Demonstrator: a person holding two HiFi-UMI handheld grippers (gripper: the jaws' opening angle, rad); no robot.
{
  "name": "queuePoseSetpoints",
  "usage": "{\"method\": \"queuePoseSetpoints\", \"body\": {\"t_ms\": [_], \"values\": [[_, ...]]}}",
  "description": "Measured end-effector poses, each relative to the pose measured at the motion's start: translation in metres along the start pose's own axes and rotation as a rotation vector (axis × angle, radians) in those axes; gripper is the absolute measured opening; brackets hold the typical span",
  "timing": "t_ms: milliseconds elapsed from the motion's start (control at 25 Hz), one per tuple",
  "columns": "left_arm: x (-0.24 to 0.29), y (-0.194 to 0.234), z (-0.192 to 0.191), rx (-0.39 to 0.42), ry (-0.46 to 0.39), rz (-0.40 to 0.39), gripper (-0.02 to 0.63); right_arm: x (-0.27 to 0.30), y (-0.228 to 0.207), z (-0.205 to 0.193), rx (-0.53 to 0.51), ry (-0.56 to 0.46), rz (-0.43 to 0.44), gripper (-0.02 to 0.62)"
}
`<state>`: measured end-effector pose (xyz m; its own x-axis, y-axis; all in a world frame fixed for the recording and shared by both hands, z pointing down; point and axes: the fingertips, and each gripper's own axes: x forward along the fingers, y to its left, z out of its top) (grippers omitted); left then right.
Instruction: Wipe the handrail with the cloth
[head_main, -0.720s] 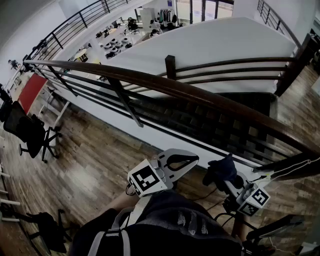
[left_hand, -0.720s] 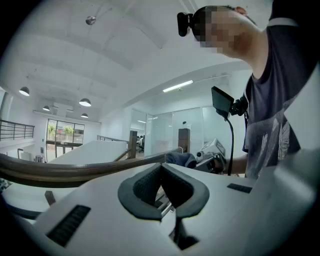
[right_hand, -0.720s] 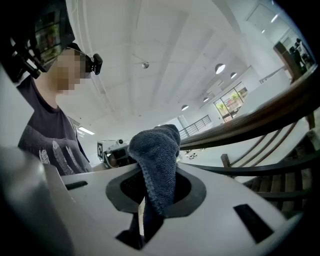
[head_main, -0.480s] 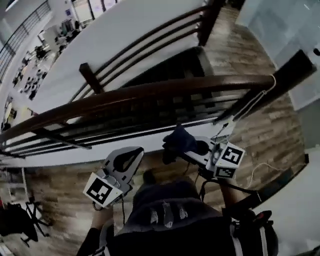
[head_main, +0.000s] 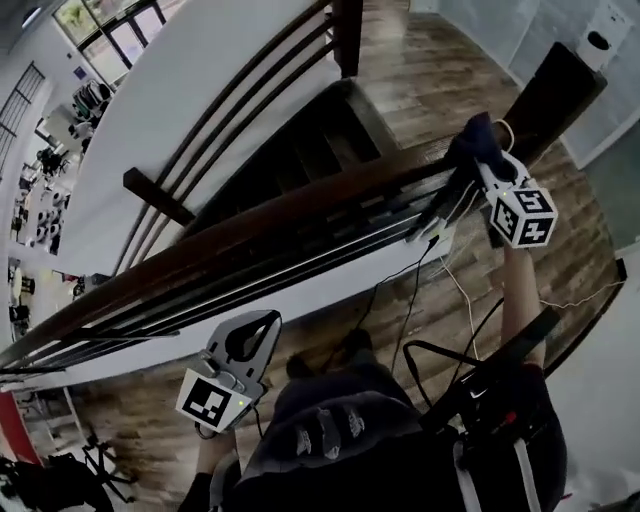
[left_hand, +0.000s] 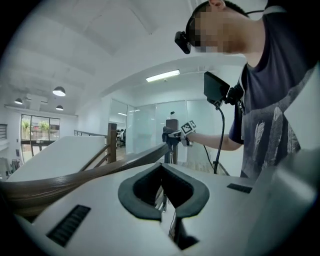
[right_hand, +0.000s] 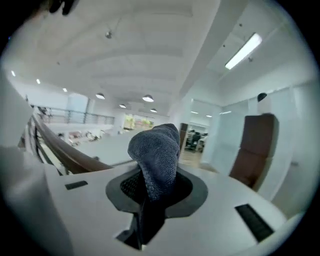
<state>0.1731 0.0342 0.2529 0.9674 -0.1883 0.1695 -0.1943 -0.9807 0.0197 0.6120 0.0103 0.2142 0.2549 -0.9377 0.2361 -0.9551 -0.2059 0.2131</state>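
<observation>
Two grippers, well apart. Nearest the body, the left gripper (head_main: 262, 325) hangs low on the person's side of the railing, short of the handrail (head_main: 280, 225) and not touching it. In the left gripper view its dark pads meet at the tips with nothing caught between them: closed, empty. Judged idle, parked clear so the rail's length lies unobstructed.

Handrail: dark wood, running diagonally across the head view, thinner rails below it.

Further out, the person's right arm (head_main: 515, 290) is stretched to the rail's far end. The right gripper (head_main: 480, 165) is clamped on the cloth (head_main: 475, 135), a dark knitted wad that bulges forward past the jaw tips in the right gripper view (right_hand: 155, 150). That overhang looks deliberate: fabric, not plastic, would meet the wood. The cloth sits at the rail's top face just beside the dark post (head_main: 555, 90); actual contact cannot be confirmed. Likely the start of a stroke, taken from the end so that one pull covers the run.

Beyond the rail: stairwell (head_main: 290, 150), then wood floor.
</observation>
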Motion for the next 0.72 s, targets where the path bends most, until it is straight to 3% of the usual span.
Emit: {"method": "queuePoseSetpoints", "body": {"t_ms": [120,200,280,360,440,600,720], "values": [[0.030,-0.028,-0.029,0.021,0.095,-0.011,0.008,0.009,-0.115,-0.079,-0.119,0.233,-0.240,0.060],[0.058,-0.040,-0.046,0.022,0.099,-0.011,0.008,0.007,-0.153,-0.141,-0.143,0.335,-0.302,0.060],[0.083,-0.034,-0.053,0.052,0.071,0.006,0.008,0.012,-0.165,-0.178,-0.153,0.329,-0.322,0.060],[0.086,-0.009,-0.057,0.065,0.076,0.053,0.008,0.033,-0.138,-0.175,-0.144,0.285,-0.285,0.058],[0.065,0.022,-0.065,0.064,0.093,0.111,0.008,0.064,-0.084,-0.157,-0.143,0.244,-0.214,0.058],[-0.003,0.051,-0.097,0.062,0.099,0.193,0.008,0.105,0.040,-0.147,-0.156,0.212,-0.045,0.059],[-0.068,0.064,-0.113,0.069,0.078,0.240,0.008,0.109,0.130,-0.126,-0.212,0.215,0.024,0.058]]}}
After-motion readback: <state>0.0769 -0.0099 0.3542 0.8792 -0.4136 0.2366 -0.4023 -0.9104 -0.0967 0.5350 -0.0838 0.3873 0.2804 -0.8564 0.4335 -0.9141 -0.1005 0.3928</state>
